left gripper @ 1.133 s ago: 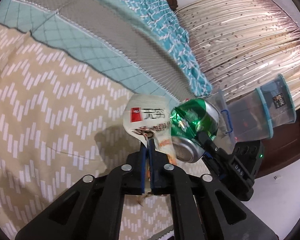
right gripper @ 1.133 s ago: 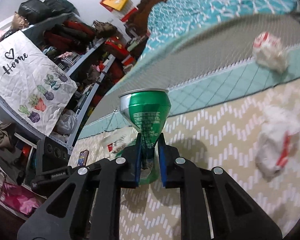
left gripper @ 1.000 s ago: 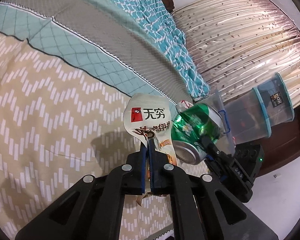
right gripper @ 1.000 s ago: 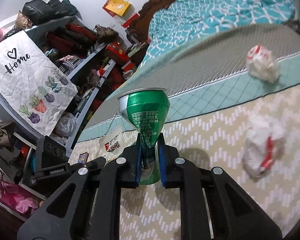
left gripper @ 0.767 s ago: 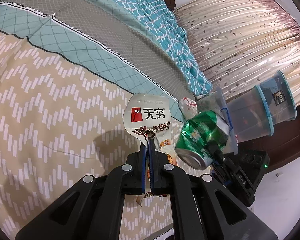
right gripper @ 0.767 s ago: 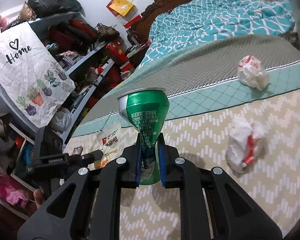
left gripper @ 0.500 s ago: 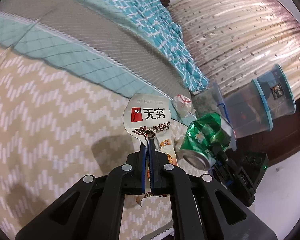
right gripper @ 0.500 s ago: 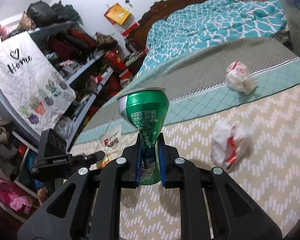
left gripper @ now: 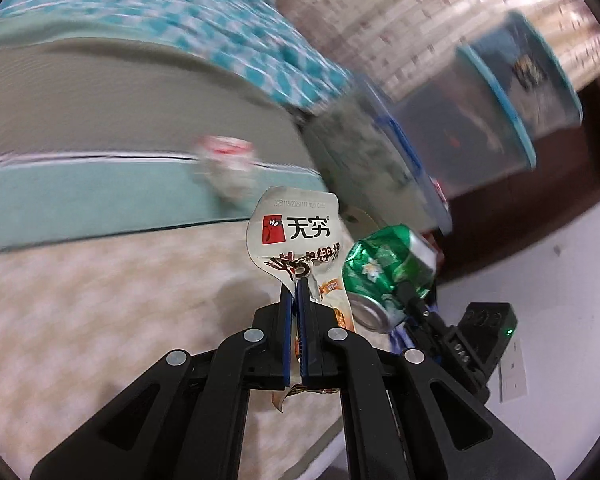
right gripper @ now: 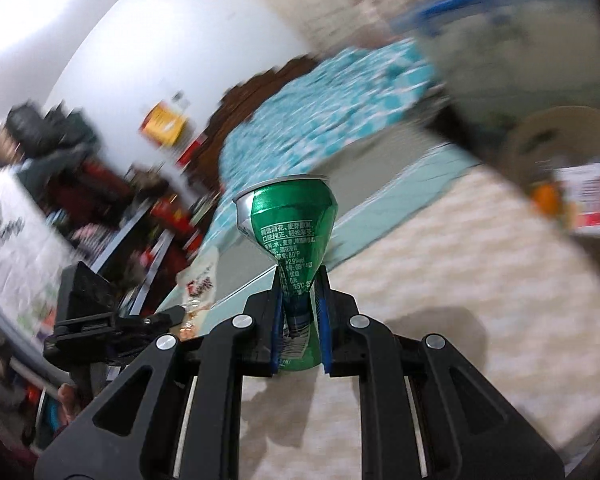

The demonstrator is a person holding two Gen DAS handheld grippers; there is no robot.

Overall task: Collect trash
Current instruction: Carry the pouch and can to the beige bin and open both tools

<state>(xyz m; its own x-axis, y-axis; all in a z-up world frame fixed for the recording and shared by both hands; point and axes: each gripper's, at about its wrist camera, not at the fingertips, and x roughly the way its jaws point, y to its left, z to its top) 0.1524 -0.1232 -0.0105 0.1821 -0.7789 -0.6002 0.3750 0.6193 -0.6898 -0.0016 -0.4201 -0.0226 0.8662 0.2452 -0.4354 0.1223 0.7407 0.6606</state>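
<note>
L gripper clamped on snack wrapper, R gripper clamped on crushed green can; both picked, carried over bed toward bin w/ trash inside. Left: drop both; crumpled wrapper on bed uncollected.

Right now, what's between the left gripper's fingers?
In the left wrist view, the left gripper is shut on a snack wrapper; nothing else sits between them.
</note>
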